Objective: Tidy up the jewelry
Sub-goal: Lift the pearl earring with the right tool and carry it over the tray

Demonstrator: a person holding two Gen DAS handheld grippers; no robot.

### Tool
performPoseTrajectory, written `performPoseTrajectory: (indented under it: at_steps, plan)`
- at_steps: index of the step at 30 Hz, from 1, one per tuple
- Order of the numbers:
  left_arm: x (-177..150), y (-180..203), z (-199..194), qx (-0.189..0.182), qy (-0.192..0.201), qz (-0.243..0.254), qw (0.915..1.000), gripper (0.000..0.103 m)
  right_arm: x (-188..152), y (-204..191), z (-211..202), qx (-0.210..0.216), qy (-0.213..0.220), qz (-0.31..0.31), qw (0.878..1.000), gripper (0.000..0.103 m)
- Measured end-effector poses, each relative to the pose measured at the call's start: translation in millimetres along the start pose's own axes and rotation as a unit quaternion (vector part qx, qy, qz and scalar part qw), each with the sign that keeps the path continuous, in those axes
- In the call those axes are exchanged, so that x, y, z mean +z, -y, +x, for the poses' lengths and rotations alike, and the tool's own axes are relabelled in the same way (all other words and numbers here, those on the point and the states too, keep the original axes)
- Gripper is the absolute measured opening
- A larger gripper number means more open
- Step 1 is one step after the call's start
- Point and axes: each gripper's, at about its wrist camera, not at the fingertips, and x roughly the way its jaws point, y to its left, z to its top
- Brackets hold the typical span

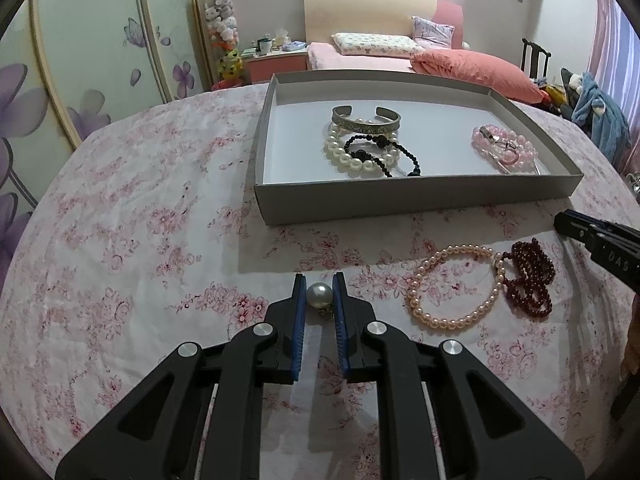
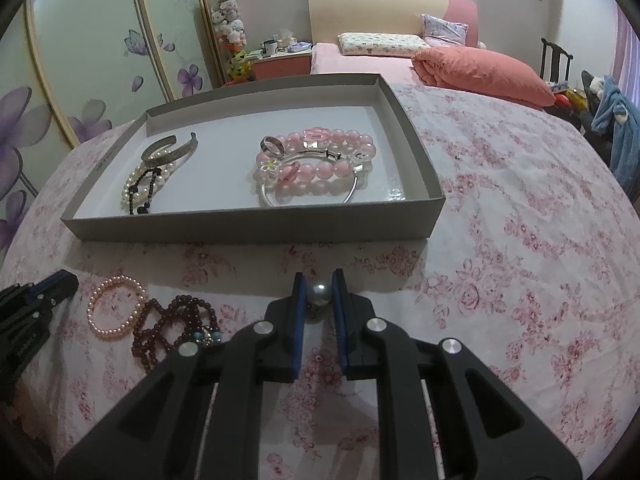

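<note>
My left gripper [image 1: 319, 294] is shut on a large white pearl piece [image 1: 319, 295] with a small metal fitting under it, just above the flowered cloth. My right gripper [image 2: 319, 292] is shut on a grey pearl piece [image 2: 319, 294]. A grey tray [image 1: 400, 200] ahead holds a silver cuff [image 1: 366, 122], a white pearl bracelet [image 1: 352, 160], a black bead bracelet [image 1: 384, 152] and pink bead bracelets [image 1: 504, 146]. On the cloth lie a peach pearl bracelet [image 1: 456, 288] and a dark red bead strand [image 1: 532, 280]. The right gripper shows at the left view's right edge [image 1: 600, 244].
The table wears a pink flowered cloth [image 1: 140, 260]. In the right wrist view the tray [image 2: 248, 226] lies ahead left, the peach bracelet [image 2: 116, 308] and dark red beads [image 2: 176, 328] at lower left, by the left gripper [image 2: 40, 300]. A bed stands behind.
</note>
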Motion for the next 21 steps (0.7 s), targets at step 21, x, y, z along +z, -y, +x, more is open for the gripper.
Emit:
performPoseTrajectory:
  at_steps: [21]
  plan:
    - [0.6,-0.7,-1.5,-0.01,0.003,-0.009,0.9999,0.014,-6.2,8.9,-13.9,0.012,0.023,0.015,1.0,0.014]
